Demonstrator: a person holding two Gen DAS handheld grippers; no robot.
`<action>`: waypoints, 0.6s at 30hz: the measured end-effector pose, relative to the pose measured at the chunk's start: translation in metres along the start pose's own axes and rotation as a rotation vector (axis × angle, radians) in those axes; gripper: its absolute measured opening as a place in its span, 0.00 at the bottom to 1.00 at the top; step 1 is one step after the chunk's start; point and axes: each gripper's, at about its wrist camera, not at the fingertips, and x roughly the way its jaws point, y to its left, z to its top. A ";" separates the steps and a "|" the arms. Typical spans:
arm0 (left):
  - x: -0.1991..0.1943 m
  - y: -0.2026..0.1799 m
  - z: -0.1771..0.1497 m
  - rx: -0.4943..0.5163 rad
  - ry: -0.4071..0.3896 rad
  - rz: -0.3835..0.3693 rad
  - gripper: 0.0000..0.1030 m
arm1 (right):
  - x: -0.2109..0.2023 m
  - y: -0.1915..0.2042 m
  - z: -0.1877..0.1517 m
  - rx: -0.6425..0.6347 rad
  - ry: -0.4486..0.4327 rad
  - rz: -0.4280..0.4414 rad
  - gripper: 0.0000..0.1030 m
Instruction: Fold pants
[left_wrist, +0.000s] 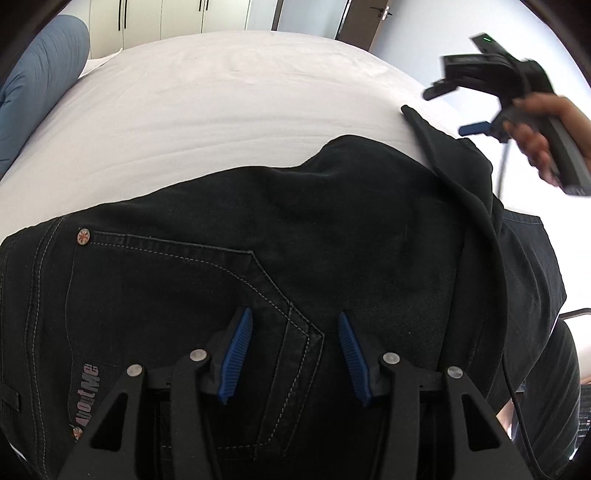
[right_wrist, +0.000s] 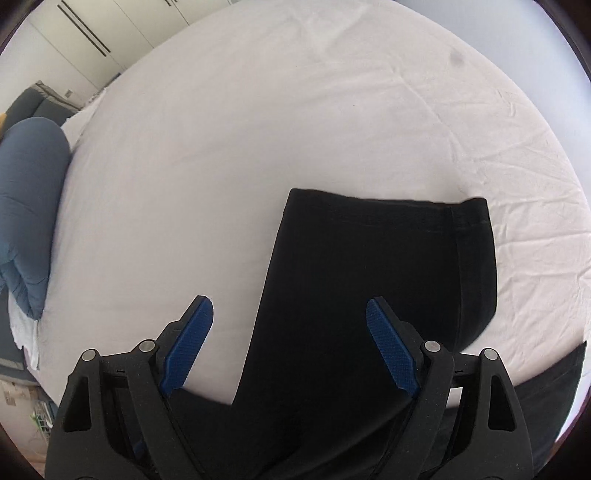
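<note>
Black jeans (left_wrist: 280, 229) lie on a white bed sheet (left_wrist: 207, 96). In the left wrist view I see the seat with a stitched back pocket (left_wrist: 177, 295) and a leg flap folded over at the right. My left gripper (left_wrist: 295, 321) is open, low over the pocket seam, holding nothing. My right gripper (left_wrist: 476, 127) shows at the upper right, raised above the pants in a hand. In the right wrist view my right gripper (right_wrist: 289, 310) is open and empty above a folded leg end (right_wrist: 384, 266) with its hem toward the far side.
A blue pillow or duvet (left_wrist: 40, 85) lies at the bed's left side and also shows in the right wrist view (right_wrist: 29, 206). White wardrobe doors (left_wrist: 162, 18) and a door stand beyond the bed. A cable (left_wrist: 502, 166) hangs from the right gripper.
</note>
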 end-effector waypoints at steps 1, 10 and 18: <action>0.003 -0.002 0.002 0.008 0.000 0.006 0.49 | 0.008 0.001 0.008 -0.002 0.010 -0.019 0.83; 0.000 0.000 -0.001 0.021 -0.018 0.011 0.49 | 0.076 0.017 0.036 -0.032 0.117 -0.227 0.83; -0.002 -0.002 -0.002 0.023 -0.017 0.018 0.49 | 0.069 0.004 0.048 -0.027 0.062 -0.181 0.15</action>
